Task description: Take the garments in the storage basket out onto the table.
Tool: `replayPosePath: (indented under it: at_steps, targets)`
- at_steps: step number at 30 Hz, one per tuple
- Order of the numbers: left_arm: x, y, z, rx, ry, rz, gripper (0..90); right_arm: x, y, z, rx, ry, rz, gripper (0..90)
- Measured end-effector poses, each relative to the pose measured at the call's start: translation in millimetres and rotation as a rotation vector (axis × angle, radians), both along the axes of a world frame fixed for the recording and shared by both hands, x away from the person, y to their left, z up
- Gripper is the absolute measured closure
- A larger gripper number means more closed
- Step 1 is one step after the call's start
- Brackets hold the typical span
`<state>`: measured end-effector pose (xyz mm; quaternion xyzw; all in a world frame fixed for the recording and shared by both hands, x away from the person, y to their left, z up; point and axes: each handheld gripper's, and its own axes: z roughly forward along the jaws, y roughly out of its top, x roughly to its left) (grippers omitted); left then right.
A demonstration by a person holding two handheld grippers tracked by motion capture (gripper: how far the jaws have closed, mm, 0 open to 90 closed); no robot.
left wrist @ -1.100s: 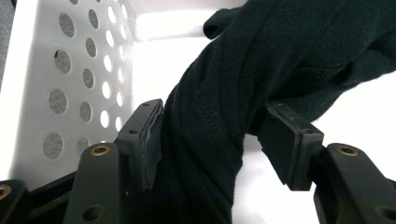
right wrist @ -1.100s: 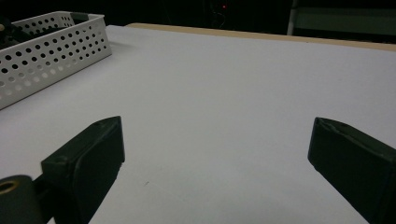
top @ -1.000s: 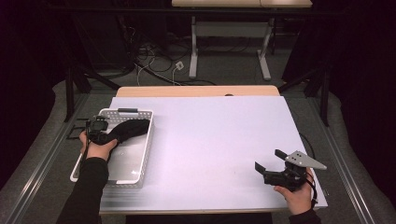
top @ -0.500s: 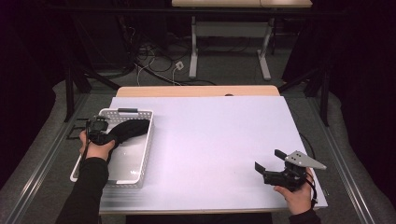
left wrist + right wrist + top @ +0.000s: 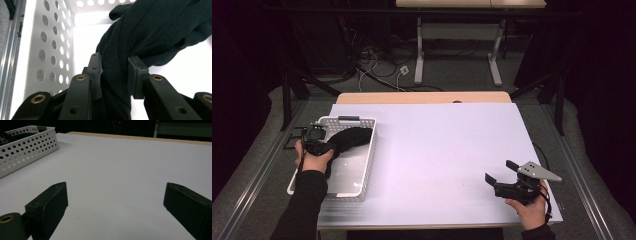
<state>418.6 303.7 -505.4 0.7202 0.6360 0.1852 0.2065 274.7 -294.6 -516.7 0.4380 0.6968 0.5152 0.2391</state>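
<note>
Inside white basket (image 5: 362, 165), left gripper (image 5: 113, 75) jaws just closed, pinching dark cloth (image 5: 155, 32); right gripper (image 5: 115, 202) spread wide, empty, over table (image 5: 437, 150).

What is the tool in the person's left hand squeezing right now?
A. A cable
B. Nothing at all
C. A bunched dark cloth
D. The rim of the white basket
C: the left tool has its two black pads pressed on a bunched dark knitted cloth that lies in the white perforated plastic basket.
</note>
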Motion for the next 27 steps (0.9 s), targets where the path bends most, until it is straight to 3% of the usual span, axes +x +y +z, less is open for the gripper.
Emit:
replayPosePath:
  at_steps: [27]
  targets:
    - [-29.1, 7.9, 31.1, -0.104, -0.228, 0.022, 70.0, 0.8, 0.5, -0.9, 0.013, 0.003, -0.004, 5.7]
